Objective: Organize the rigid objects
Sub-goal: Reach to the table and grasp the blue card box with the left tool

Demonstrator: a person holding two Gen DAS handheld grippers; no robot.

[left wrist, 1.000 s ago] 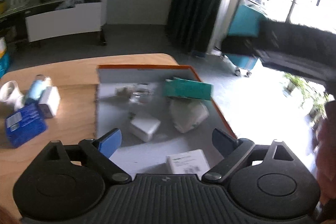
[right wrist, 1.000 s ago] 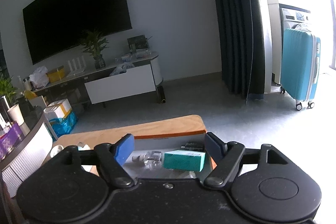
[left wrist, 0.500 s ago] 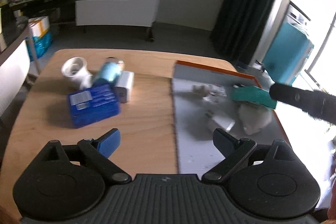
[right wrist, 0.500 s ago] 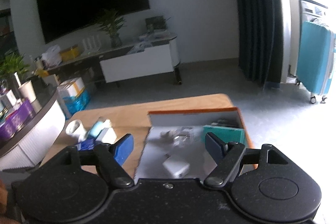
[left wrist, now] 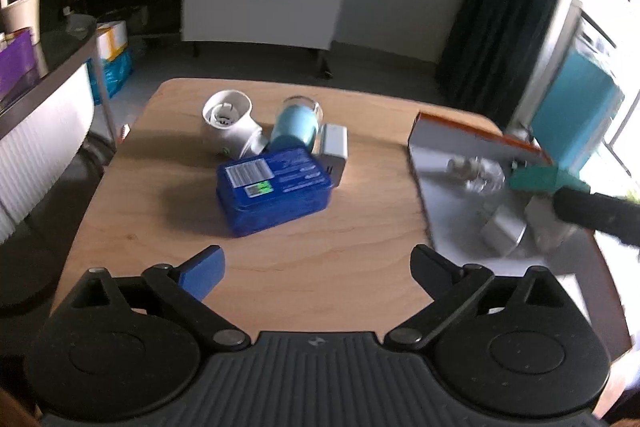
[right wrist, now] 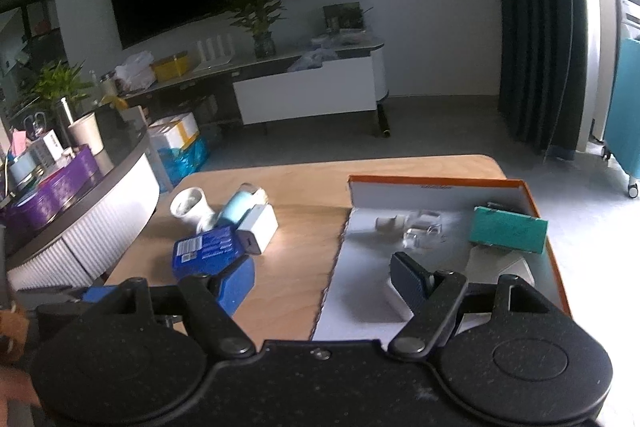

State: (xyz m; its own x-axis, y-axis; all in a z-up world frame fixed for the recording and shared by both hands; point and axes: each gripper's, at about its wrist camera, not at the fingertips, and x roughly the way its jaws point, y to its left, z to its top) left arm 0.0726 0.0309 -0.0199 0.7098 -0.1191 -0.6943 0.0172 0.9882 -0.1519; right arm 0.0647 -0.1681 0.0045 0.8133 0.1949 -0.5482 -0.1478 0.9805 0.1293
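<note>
Swung off the tray, left gripper now over bare table, jaws opening, nothing between them.
Right gripper hangs released and empty at the tray's near edge. Ahead of the left one, apparently next to be fetched: blue box, teal cup, white charger, white tube, clustered together. Sorted items already lie in the orange-rimmed tray; earlier both views centred on it.

From here I count four things loose on the table ahead of my left claw: one blue tin, one white cup, one pale blue tube, one white adapter. Right of them, one tray holds one teal box.
</note>
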